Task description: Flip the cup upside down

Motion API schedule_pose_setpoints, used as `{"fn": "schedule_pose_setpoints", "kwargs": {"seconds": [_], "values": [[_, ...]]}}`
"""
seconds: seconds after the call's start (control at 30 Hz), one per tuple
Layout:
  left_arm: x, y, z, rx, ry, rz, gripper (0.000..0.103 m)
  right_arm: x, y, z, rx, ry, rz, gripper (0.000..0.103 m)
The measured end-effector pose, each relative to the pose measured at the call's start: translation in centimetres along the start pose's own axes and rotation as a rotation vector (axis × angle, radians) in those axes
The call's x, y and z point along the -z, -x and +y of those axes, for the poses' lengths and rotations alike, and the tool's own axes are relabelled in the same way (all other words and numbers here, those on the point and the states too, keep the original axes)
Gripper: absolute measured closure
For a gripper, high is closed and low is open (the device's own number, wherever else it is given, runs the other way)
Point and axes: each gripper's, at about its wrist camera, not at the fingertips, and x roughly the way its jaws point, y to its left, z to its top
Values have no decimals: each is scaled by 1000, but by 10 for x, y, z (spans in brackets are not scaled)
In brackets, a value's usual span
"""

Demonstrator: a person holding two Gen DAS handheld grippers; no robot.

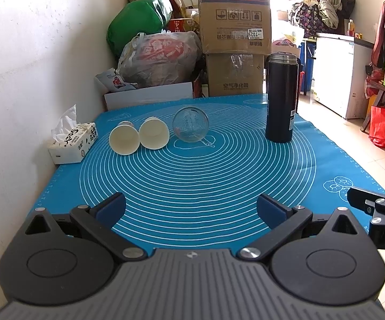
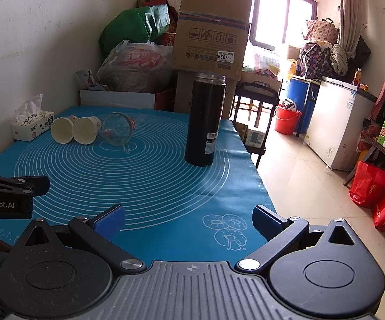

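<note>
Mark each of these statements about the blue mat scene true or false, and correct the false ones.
1. Both paper cups lie on their sides. True.
2. The black flask has tipped over. False: it stands upright on the blue mat.
3. The glass cup lies between the paper cups and the flask. True.
4. The left hand-held gripper is shut on a paper cup. False: its jaws are open and hold nothing.
5. The tissue box sits by the wall, beside the paper cups. True.
6. The right hand-held gripper touches the flask. False: it is open and well short of it.
</note>
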Motion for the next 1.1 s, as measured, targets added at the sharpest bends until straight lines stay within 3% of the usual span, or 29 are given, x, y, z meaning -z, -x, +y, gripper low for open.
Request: {"fn": "schedule_pose_setpoints", "kwargs": {"seconds": [1.1], "values": [[0,-4,6,-4,-1,3,0,0,-1,-1,-1,-1,1,0]]}}
